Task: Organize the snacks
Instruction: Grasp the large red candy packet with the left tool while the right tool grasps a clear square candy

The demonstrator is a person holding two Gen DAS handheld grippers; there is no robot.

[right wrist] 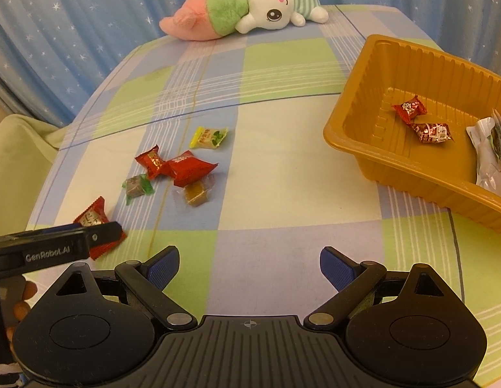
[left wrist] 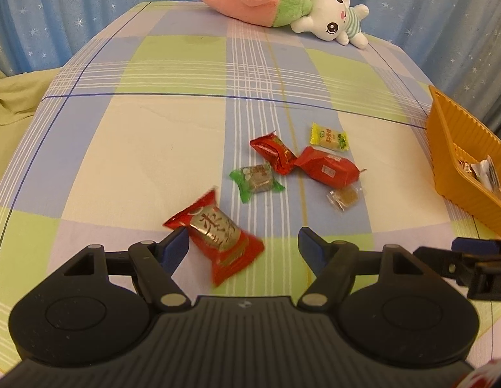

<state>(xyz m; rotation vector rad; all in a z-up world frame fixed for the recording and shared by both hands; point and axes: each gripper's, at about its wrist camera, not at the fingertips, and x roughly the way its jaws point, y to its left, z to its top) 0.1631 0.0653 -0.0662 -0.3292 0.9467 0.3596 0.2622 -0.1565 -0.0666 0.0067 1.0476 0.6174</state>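
Several wrapped snacks lie on the checked cloth. In the left wrist view a red-and-gold snack [left wrist: 216, 234] lies between the open fingers of my left gripper [left wrist: 244, 242], next to the left fingertip. Beyond it lie a green one [left wrist: 257, 179], two red ones [left wrist: 273, 152] [left wrist: 328, 168], a yellow one [left wrist: 328, 137] and a clear-wrapped brown one [left wrist: 344, 199]. My right gripper [right wrist: 249, 266] is open and empty over the cloth. The orange tray [right wrist: 354, 129] at the right holds two red candies [right wrist: 410, 108] and a white packet [right wrist: 486, 155].
A pink, green and white plush toy [right wrist: 244, 16] lies at the far edge of the table. A blue star-patterned curtain [right wrist: 72, 32] hangs behind. A pale green cloth [left wrist: 11, 97] sits off the table's left side.
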